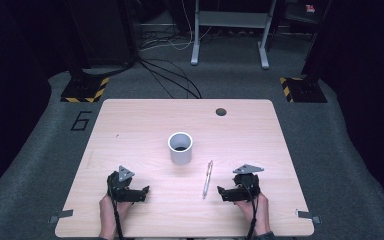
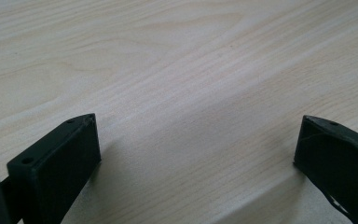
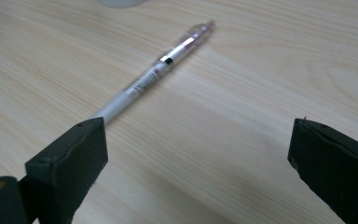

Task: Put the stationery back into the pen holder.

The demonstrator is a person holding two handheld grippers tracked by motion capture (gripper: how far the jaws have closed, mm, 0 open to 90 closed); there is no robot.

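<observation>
Two grippers rest low on the near part of a pale wooden counter (image 1: 130, 125), each held in a hand coming in from the near edge. The left gripper (image 1: 142, 192) points toward the right gripper (image 1: 221, 191), and the two are well apart. In the left gripper view the jaws stand wide apart, with bare wood grain between them and nothing held. In the right gripper view the jaws are likewise spread wide and hold nothing.

One pen (image 3: 154, 77) lies flat on the counter just ahead of the right gripper's jaws. Its silver-white barrel runs away from the gripper, its near end sits just beside the left-hand jaw in that view, and its clear pinkish end lies farthest off. In the high view the pen (image 1: 208, 179) lies between the two grippers, much closer to the right one.

Beyond the pen, farther from both grippers and roughly midway between them, a white cylindrical cup (image 1: 180, 148) stands upright with its mouth open. A small dark round hole (image 1: 221, 111) sits near the counter's far edge.
</observation>
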